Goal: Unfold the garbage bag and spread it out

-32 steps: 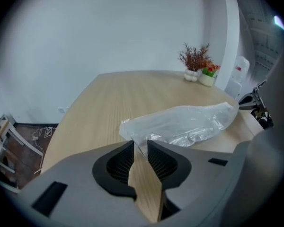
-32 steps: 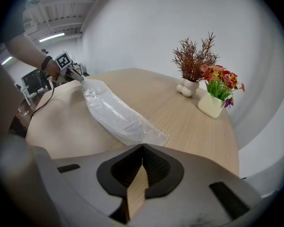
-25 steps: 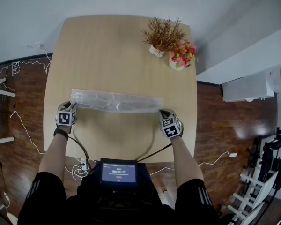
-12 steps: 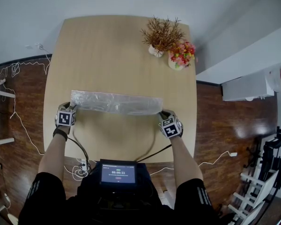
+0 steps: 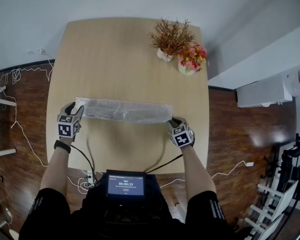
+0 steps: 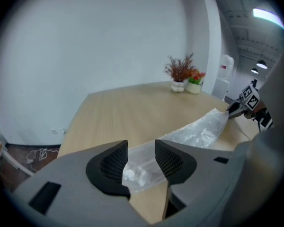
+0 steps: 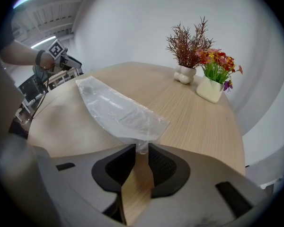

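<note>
Garbage bag [image 5: 122, 110] lies folded, a long strip on table [image 5: 125, 49]. Left gripper [image 6: 141, 148] and right gripper [image 7: 142, 151] (jaws just opening) are apart, w/ bag ends between, unpressed. Regrip step, probably; next needs pinching 1 layer's edge.

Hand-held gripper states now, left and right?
Left hand-held gripper: open, jaws just been opening, garbage bag end between them.
Right hand-held gripper: open, jaws just been opening, garbage bag corner between them.

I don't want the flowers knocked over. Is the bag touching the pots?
Apart. The head view shows bare table between the bag and the pots, which stand near the far corner.
</note>
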The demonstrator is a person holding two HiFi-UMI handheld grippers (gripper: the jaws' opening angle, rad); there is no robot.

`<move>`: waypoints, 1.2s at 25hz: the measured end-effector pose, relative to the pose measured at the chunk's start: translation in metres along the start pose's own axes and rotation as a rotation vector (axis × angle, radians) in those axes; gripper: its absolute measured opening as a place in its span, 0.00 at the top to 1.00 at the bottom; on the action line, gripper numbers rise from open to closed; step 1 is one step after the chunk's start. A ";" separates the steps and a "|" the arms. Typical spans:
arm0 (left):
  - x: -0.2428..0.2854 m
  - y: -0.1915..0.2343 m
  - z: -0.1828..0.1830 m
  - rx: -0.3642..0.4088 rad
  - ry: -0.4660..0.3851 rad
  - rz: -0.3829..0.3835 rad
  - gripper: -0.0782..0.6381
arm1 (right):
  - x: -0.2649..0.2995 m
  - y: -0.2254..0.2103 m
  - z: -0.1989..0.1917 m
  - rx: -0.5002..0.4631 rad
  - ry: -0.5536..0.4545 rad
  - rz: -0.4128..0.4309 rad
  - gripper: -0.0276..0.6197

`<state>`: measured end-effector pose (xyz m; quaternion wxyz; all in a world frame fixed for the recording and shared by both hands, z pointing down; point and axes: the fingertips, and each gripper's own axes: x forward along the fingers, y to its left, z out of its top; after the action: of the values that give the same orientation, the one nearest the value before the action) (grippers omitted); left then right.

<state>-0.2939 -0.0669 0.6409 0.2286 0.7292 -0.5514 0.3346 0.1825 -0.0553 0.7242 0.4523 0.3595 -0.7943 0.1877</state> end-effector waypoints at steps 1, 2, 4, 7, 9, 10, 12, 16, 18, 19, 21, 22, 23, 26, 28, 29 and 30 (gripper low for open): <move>0.001 -0.014 0.015 0.032 -0.029 -0.028 0.64 | -0.001 0.000 0.001 0.001 -0.004 -0.001 0.79; 0.002 -0.030 0.031 0.066 -0.054 -0.060 0.65 | -0.001 0.000 0.002 0.002 -0.008 -0.001 0.79; 0.010 -0.064 0.057 0.145 -0.094 -0.122 0.67 | -0.002 0.001 0.004 0.005 -0.016 -0.001 0.79; 0.032 -0.112 0.082 0.238 -0.110 -0.202 0.68 | -0.006 -0.001 0.008 0.004 -0.026 -0.005 0.78; 0.044 -0.147 0.091 0.282 -0.090 -0.273 0.69 | -0.009 -0.002 0.010 0.007 -0.036 -0.009 0.77; 0.052 -0.163 0.091 0.310 -0.072 -0.304 0.69 | -0.011 -0.003 0.011 0.009 -0.041 -0.011 0.77; 0.070 -0.189 0.083 0.362 -0.018 -0.346 0.70 | -0.014 -0.006 0.011 0.014 -0.050 -0.014 0.77; 0.095 -0.228 0.059 0.440 0.112 -0.387 0.71 | -0.024 -0.012 0.008 0.036 -0.069 -0.023 0.76; 0.105 -0.244 0.050 0.482 0.147 -0.403 0.72 | -0.030 -0.017 0.008 0.046 -0.085 -0.032 0.76; 0.109 -0.251 0.047 0.504 0.159 -0.410 0.72 | -0.033 -0.019 0.008 0.053 -0.094 -0.037 0.76; 0.118 -0.262 0.041 0.536 0.181 -0.420 0.73 | -0.038 -0.025 0.010 0.070 -0.117 -0.045 0.76; 0.121 -0.265 0.039 0.541 0.192 -0.423 0.74 | -0.041 -0.027 0.012 0.078 -0.130 -0.047 0.76; 0.124 -0.268 0.037 0.541 0.201 -0.425 0.74 | -0.043 -0.028 0.014 0.082 -0.145 -0.049 0.76; 0.135 -0.270 0.027 0.544 0.230 -0.421 0.75 | -0.048 -0.030 0.024 0.077 -0.184 -0.044 0.76; 0.140 -0.270 0.022 0.552 0.245 -0.416 0.75 | -0.047 -0.029 0.030 0.072 -0.197 -0.034 0.76; 0.141 -0.271 0.021 0.555 0.251 -0.416 0.75 | -0.046 -0.028 0.032 0.071 -0.201 -0.028 0.76; 0.142 -0.272 0.019 0.557 0.257 -0.417 0.75 | -0.044 -0.027 0.034 0.072 -0.203 -0.020 0.76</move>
<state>-0.0054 -0.0949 0.7425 0.1520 0.8121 -0.2458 0.5069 0.1971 -0.0764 0.6679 0.3583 0.4006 -0.8251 0.1741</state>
